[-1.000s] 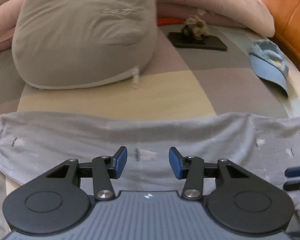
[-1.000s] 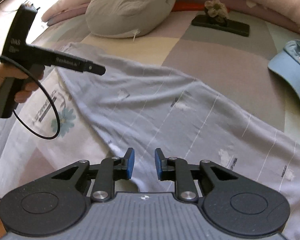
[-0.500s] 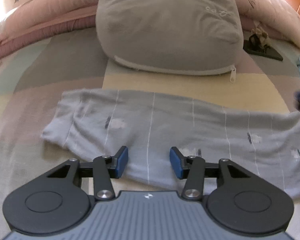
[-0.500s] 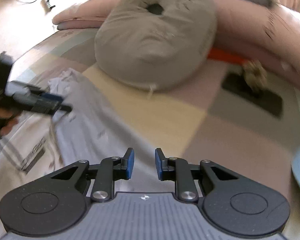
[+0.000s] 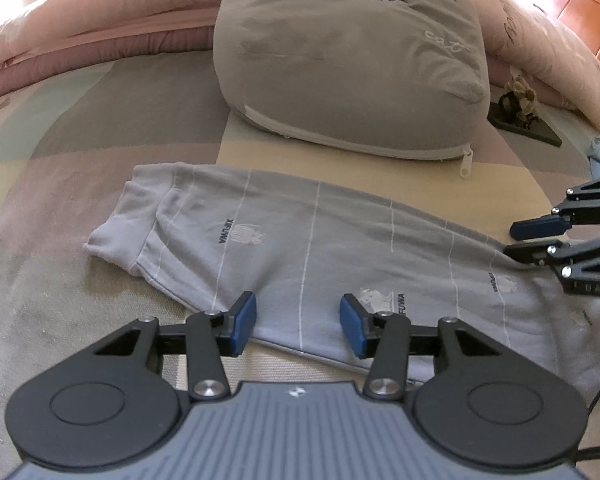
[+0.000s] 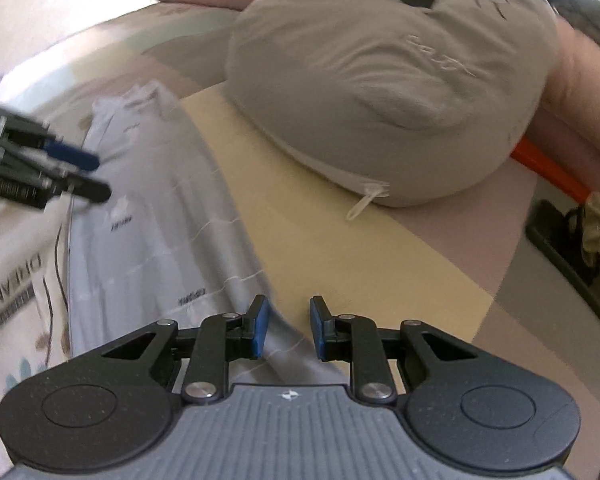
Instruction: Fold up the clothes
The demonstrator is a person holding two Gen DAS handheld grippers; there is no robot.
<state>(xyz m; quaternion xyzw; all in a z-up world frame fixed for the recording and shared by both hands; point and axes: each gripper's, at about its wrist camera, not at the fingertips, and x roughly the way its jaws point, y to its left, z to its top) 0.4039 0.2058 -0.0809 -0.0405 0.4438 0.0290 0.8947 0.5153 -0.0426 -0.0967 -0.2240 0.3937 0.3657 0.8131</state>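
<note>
Bedspread (image 5: 80,320) supports grey trousers (image 5: 320,248), long axis crosswise. My left gripper (image 5: 298,326) hovers open over their near hem edge; my right gripper (image 6: 286,328), open, empty, nears the far end.

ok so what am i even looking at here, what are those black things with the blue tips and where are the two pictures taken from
Those are hand-held tongs: a person holds one in each hand, and a small camera on each looks forward along its two blue-tipped fingers. One picture is from the left tongs, the other from the right tongs. Each picture also catches the other tongs at its edge. Both are open and hold nothing. Under them is a bed with a patchwork cover. On it lies a pale grey garment with thin white stripes, spread out flat. Behind it sit a grey cushion with a zip and a dark flat thing with a flower-shaped ornament on it. The left tongs hang over the garment's near edge, the right over its far edge.
</note>
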